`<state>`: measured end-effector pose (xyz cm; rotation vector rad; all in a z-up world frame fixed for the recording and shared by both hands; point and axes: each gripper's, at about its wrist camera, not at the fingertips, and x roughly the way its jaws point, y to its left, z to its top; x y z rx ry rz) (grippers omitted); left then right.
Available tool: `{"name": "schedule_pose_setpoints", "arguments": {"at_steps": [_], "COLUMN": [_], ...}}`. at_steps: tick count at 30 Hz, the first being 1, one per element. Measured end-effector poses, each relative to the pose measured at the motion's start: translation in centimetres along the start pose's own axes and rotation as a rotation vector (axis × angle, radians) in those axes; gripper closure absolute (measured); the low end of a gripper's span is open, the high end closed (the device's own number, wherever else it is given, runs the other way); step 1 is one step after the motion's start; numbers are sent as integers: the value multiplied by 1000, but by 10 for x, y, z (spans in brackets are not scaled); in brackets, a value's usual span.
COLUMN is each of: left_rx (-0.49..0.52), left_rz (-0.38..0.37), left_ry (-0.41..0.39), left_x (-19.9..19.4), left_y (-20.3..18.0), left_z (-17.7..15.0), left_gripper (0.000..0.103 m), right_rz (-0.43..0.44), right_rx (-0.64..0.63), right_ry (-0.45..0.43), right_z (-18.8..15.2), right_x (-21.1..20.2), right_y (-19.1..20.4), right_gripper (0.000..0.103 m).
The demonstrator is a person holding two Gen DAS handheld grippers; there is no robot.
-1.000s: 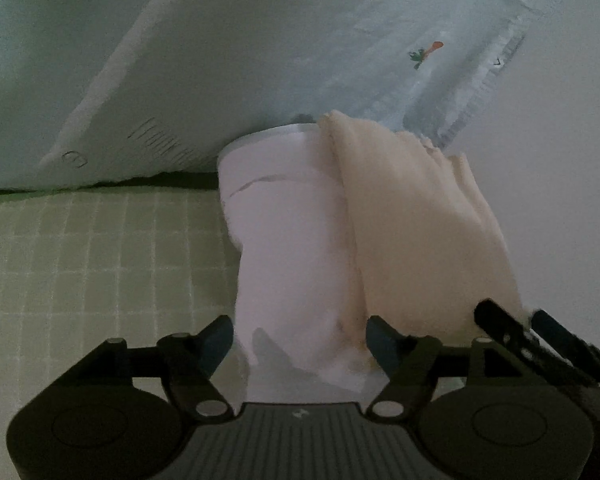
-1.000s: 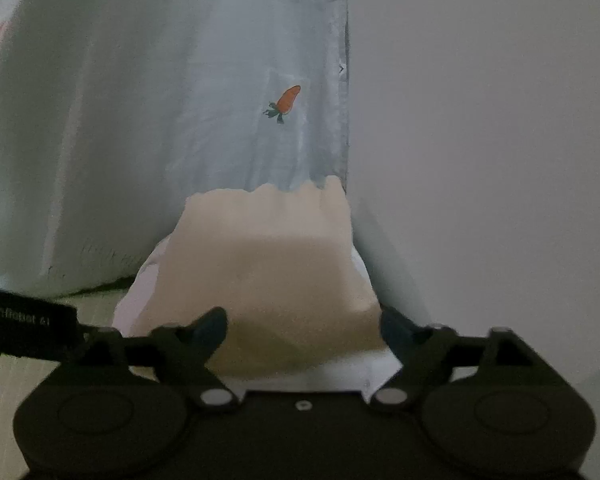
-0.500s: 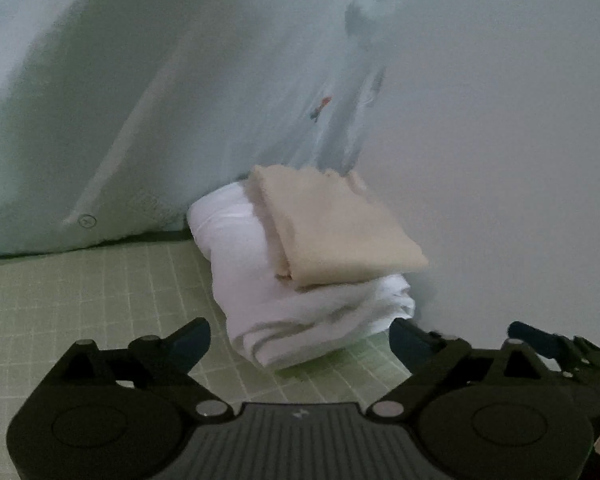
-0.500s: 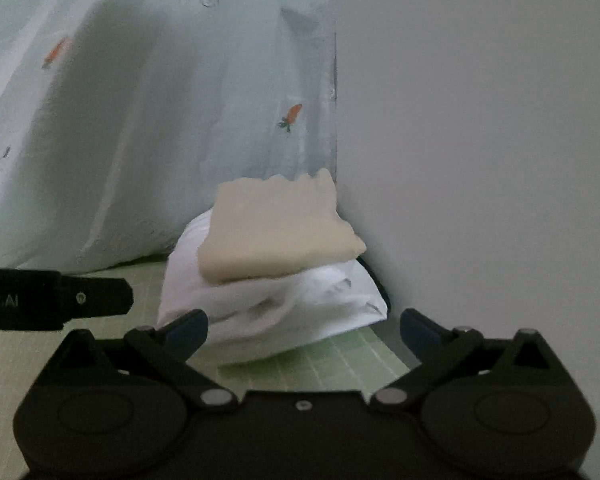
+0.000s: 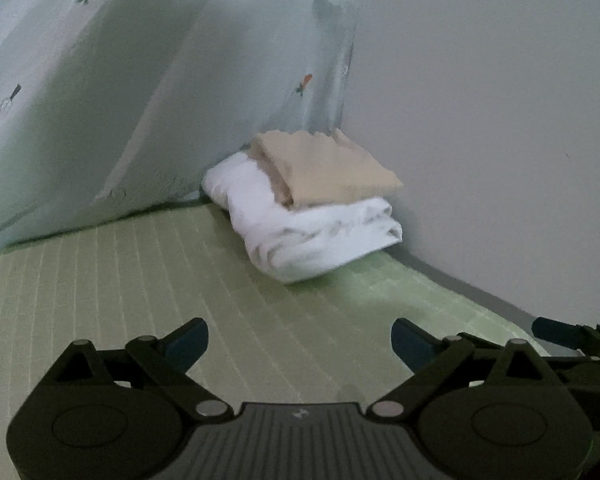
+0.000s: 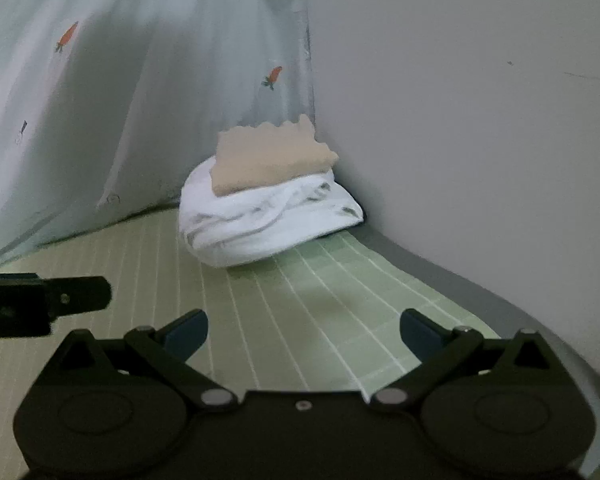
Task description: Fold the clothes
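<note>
In the corner — one beige cloth [image 5: 324, 168] atop one white cloth [image 5: 312, 232]

No words, brands or numbers can be read. The curtain [image 5: 148, 92] carries small printed carrots and magnifying glasses and, at lower left of the frame, a faint circled mark with blurred lettering. The left hand-held gripper [image 5: 300, 340] bears a tiny illegible emblem.
</note>
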<state>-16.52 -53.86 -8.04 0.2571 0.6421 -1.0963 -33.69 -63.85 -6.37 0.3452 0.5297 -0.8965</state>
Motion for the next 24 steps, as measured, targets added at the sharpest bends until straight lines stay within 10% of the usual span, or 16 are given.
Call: {"name": "schedule_pose_setpoints", "arguments": {"at_steps": [24], "left_rx": [-5], "left_rz": [8], "left_ry": [-24], "left_x": [-42], "left_y": [4], "left_z": [-31], "left_gripper": [2], "right_rz": [-29], "right_rx": [-18], "right_ry": [3], "right_z": [-29], "right_x": [-44], "right_y": [6], "right_gripper": [0]}}
